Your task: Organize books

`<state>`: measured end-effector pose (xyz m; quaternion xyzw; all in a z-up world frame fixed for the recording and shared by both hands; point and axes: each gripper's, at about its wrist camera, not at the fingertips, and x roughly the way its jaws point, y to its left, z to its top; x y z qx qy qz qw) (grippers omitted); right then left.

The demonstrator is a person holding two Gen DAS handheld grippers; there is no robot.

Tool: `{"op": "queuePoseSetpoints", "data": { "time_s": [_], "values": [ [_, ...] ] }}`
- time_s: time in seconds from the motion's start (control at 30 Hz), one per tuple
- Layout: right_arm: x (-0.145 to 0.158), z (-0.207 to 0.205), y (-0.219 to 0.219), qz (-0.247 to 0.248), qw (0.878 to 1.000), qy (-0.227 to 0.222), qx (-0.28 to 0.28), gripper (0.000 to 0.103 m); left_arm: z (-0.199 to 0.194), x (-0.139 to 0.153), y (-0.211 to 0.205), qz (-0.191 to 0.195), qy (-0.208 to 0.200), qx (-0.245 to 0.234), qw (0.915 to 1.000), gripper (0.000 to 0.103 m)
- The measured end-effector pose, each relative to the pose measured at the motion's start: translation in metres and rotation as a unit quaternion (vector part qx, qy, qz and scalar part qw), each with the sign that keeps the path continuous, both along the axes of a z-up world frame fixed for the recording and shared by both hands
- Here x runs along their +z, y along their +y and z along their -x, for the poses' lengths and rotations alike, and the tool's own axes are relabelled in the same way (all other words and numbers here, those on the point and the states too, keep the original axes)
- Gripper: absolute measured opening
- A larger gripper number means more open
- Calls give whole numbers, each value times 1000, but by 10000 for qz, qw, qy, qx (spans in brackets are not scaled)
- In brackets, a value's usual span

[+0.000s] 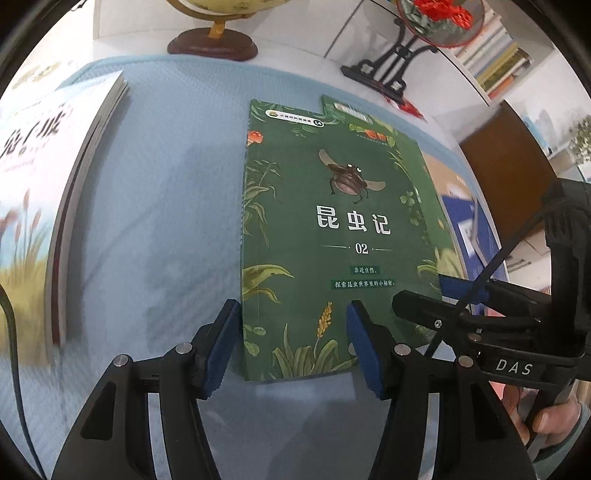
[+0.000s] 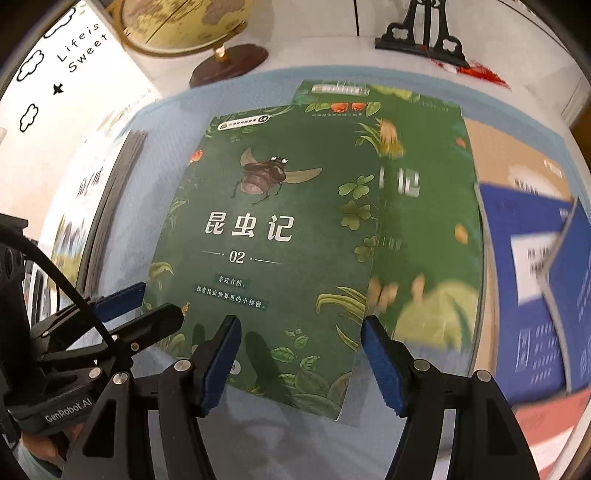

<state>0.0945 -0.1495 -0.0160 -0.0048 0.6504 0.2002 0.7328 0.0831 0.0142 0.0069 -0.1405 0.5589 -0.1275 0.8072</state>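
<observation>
Lying flat on the blue mat (image 1: 166, 206) is the green book (image 1: 332, 236) with the beetle cover, partly overlapping a second green book (image 2: 432, 206) under its right side. Both tongs hover over its near edge and neither one is grasping anything. The left tongs (image 1: 293, 343) sit released, pads either side of the book's lower left corner, not pinching it. The right tongs (image 2: 301, 360) are spread apart too, above the lower right part of the cover, with nothing clamped. Off to the left there's a pale stack (image 1: 55, 206) of books with a reed picture on top. To the right is a blue box (image 2: 532, 280) thing, pretty blurry. At the back of the table (image 1: 295, 48) stand a globe (image 2: 184, 29) and a black stand (image 1: 391, 62).
</observation>
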Motion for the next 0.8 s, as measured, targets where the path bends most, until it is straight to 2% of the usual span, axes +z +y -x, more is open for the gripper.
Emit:
{"op": "queuePoseSetpoints", "data": {
  "time_s": [0.2, 0.47, 0.63, 0.73, 0.8],
  "values": [
    [-2, 36, 1, 27, 9998, 180, 29, 67, 24, 1, 4, 100, 72, -200, 9997, 55],
    [-3, 55, -2, -98, 9992, 377, -110, 67, 49, 0, 13, 345, 154, -436, 9983, 53],
    [-3, 57, -6, -154, 9979, 271, -572, 66, 50, -1, 15, 382, 180, -632, 9971, 51],
    [-2, 61, -4, -122, 9975, 118, -686, 65, 47, -2, 18, 529, 228, -674, 9961, 50],
    [1, 70, -12, -197, 9969, 86, -762, 64, 47, -2, 24, 759, 302, -652, 9945, 50]
  ]
}}
